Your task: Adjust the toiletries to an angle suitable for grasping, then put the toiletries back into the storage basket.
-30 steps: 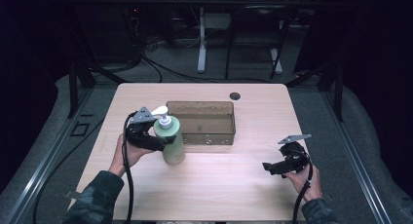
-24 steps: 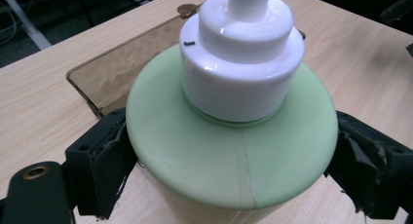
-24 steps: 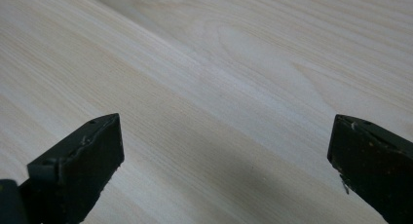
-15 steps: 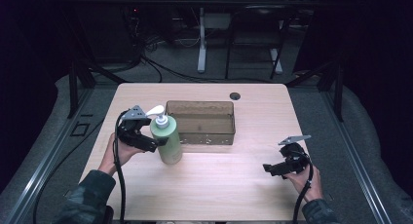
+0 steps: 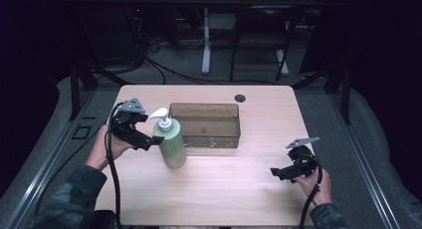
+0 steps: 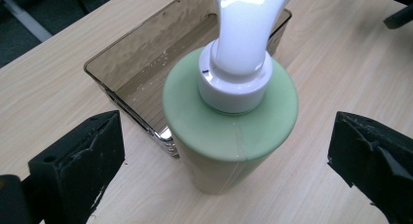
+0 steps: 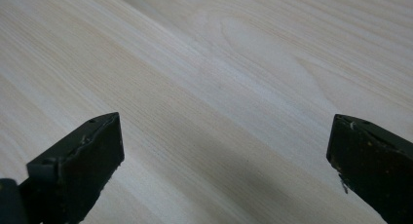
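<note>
From the high view, the green pump bottle [image 5: 172, 145] stands upright on the table [image 5: 224, 189], just beside the brown tray [image 5: 205, 125]. Left gripper [image 5: 149, 139] jaws, just opened, flank the bottle without contact in the left gripper view. Right gripper [image 7: 224, 170] jaws stand apart over bare wood.

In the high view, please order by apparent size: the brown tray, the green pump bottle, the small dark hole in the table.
1. brown tray
2. green pump bottle
3. small dark hole, smallest, though farther from the camera

Pump spout [image 6: 248, 19] cropped at top
</note>
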The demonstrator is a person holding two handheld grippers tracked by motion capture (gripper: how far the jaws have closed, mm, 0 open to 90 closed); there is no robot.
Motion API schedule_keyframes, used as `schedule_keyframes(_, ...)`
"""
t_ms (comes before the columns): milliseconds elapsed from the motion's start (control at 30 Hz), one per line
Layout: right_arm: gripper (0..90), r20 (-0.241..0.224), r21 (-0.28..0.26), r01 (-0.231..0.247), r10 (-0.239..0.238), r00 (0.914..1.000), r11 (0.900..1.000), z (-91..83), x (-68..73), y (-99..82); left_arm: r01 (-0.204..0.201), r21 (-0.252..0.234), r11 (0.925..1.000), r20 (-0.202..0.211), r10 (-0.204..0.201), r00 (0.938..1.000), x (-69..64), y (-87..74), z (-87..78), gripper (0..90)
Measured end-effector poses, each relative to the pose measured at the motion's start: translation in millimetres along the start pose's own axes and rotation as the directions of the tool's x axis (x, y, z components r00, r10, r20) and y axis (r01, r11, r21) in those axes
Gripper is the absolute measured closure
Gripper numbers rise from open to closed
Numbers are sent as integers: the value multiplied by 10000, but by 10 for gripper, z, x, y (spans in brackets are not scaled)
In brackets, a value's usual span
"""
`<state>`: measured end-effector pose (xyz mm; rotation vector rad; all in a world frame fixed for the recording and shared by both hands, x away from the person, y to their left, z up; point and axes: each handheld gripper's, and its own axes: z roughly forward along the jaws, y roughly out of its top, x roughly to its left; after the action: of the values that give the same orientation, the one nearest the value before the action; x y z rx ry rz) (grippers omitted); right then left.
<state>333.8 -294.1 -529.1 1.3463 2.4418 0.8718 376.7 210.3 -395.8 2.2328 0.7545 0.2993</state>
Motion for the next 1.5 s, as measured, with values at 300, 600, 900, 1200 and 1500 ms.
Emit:
schedule_keyframes(300,0,-330,59,167,-165,9993,9998,1,9,12,-234,769,9968,250,215,9995,-32,278,-89,2)
schedule_keyframes(600,0,-543,324,15,3,9985,9995,15,-6,37,-886,1653,9822,397,832,9957,-84,496,-41,2)
schedule_keyframes(900,0,-724,545,6,34,9974,9985,28,0,41,-1268,2272,9656,531,1177,9916,-130,671,26,2)
schedule_keyframes(1200,0,-760,680,142,-90,9971,9976,49,18,40,-1387,2726,9521,492,1302,9903,-125,706,112,2)
schedule_keyframes(1500,0,-891,795,118,-47,9960,9968,60,21,37,-1679,3061,9371,529,1593,9858,-126,744,168,44)
